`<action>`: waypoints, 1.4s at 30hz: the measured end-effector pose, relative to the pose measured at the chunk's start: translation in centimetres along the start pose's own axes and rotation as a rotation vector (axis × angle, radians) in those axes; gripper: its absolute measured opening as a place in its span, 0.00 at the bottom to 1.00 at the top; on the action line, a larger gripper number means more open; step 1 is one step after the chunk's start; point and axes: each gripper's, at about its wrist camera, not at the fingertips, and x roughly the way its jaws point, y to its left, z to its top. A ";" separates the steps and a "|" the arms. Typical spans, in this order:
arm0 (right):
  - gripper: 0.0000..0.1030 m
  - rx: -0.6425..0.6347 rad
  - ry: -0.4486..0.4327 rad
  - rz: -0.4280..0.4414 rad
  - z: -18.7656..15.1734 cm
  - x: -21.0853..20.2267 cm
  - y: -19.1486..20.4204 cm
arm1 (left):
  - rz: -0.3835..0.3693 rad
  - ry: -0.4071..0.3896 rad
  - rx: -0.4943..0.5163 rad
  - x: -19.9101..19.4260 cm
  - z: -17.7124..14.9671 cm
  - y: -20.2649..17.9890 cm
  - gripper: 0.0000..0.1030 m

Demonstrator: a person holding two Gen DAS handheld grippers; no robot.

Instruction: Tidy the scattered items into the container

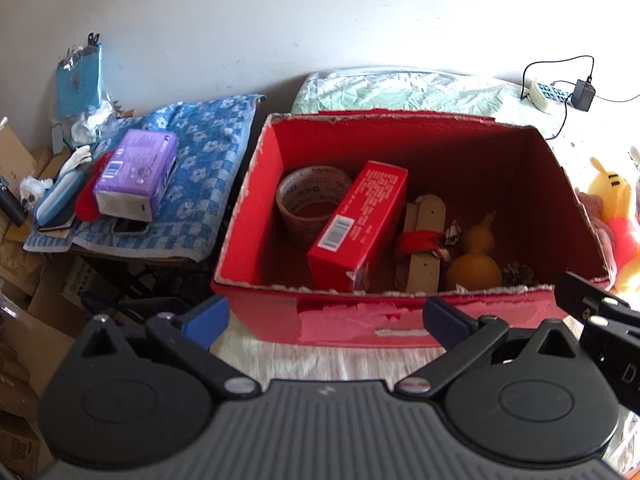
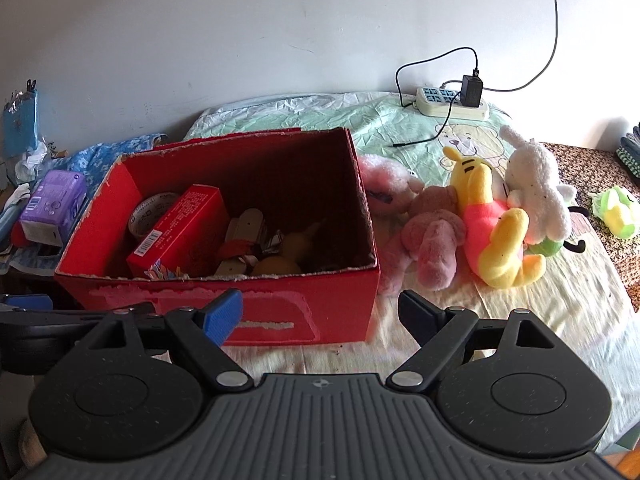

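While both tools sit in front of the box, here's how we read progress:

Container: red cardboard box [image 1: 400, 320] on the bed, top open, torn rim, standing just ahead of both grippers.

Already in: tape roll [image 1: 308, 200] at the left end; red carton [image 1: 360, 224] leaning on it; a wooden piece with a red band [image 1: 422, 240] mid-box; a yellow gourd [image 1: 476, 256] and a pine cone [image 1: 518, 274] toward the right end. We judge that part done.

Left gripper [image 1: 326, 316]: jaws spread wide, nothing between them, hovering at the box's near wall.

Right gripper [image 2: 320, 314]: also spread apart and empty, aimed at the box's near right corner.

Still out, right side: pink plush [image 2: 428, 248] touching the box's right wall; yellow plush [image 2: 492, 220] and white plush [image 2: 536, 192] piled just beside it; a small green plush [image 2: 618, 210] lying apart from the pile, further right.

Still out, left side: purple tissue pack [image 1: 136, 172] on the blue flowered towel [image 1: 212, 160], next to other clutter. We can't tell whether that counts as task items.

Not ours: power strip [image 2: 452, 100] with charger at the wall.

Progress: we'd call it roughly half; small hard items packed, soft toys left.

Room: the box's right half looks free enough for the plush.

Next: our guess is the pink plush, nearest the right tool.
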 end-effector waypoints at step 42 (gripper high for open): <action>0.84 0.026 0.014 -0.028 -2.6 -1.4 -1.8 | -0.029 0.067 0.001 -0.4 -4.2 -1.5 1.00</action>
